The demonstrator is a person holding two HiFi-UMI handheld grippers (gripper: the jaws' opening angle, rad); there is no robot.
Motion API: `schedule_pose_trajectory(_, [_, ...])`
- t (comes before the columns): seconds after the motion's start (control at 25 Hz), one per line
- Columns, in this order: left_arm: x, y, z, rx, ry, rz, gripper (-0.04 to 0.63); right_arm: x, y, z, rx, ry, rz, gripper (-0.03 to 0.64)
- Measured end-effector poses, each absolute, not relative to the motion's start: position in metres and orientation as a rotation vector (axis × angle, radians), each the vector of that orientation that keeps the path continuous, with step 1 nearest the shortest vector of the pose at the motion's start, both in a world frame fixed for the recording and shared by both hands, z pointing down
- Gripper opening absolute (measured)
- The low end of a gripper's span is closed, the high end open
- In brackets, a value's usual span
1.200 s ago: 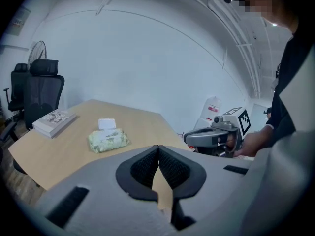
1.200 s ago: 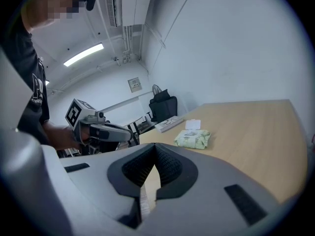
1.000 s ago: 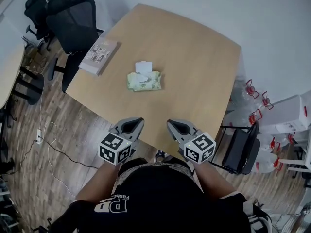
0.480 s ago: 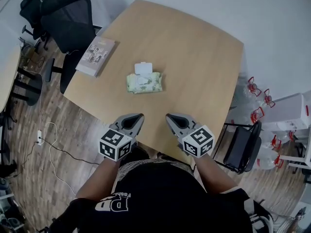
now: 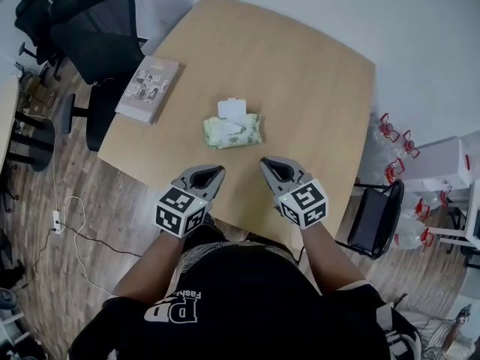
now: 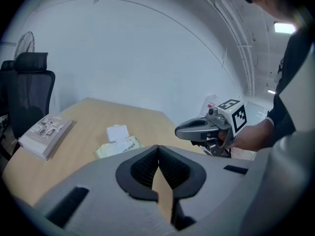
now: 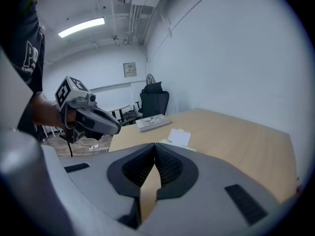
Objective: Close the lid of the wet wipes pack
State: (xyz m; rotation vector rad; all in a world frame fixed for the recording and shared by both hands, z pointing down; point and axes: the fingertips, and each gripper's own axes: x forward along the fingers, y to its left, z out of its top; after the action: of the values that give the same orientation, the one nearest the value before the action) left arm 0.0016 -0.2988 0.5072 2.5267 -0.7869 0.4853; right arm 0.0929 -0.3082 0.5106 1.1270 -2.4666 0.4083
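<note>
A person (image 5: pixel 247 306) in a black shirt stands at the near corner of a wooden table (image 5: pixel 300 66), a gripper in each hand. The left gripper (image 5: pixel 204 175) and the right gripper (image 5: pixel 276 168) hover side by side at the table's near edge. Both point toward the wet wipes pack (image 5: pixel 234 132), which lies near the middle of the table, clear of both tools. Its white lid (image 5: pixel 232 108) stands flipped open at the pack's far side. Both pairs of jaws are clenched, pad against pad, with nothing caught between them.

From above, the marker cubes (image 5: pixel 180 220) cover the hands, and only the forearms show. In the right gripper view the tool's own grey body hides most of the pack, leaving the lid and a sliver of pale green wrapper. The print on the wrapper is too small to read.

A book (image 5: pixel 148 88) lies at the table's left edge, its cover pictures too small to make out. A black office chair (image 5: pixel 97 43) sits beside that edge. To the right stands a dark folding chair (image 5: pixel 373 220), and behind it are bottles (image 5: pixel 390 137) with red handles, partly hidden by the tabletop. A white cable (image 5: pixel 67 208) trails across the wooden floor (image 5: pixel 45 276).
</note>
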Motion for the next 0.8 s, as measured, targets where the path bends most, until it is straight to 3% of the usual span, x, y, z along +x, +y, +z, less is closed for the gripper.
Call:
schedule_pose_trajectory(0.68, [-0.062, -0.335, 0.521, 2.485, -0.798, 0.47, 0.018, 0.045, -0.436, 0.533, 1.094, -2.31, 0.214, 0.008])
schedule_pose_trajectory(0.8, [-0.067, -0.337, 0.526, 2.469, -0.8, 0.466, 0.018, 0.038, -0.46, 0.547, 1.045, -2.264, 0.193, 0.045])
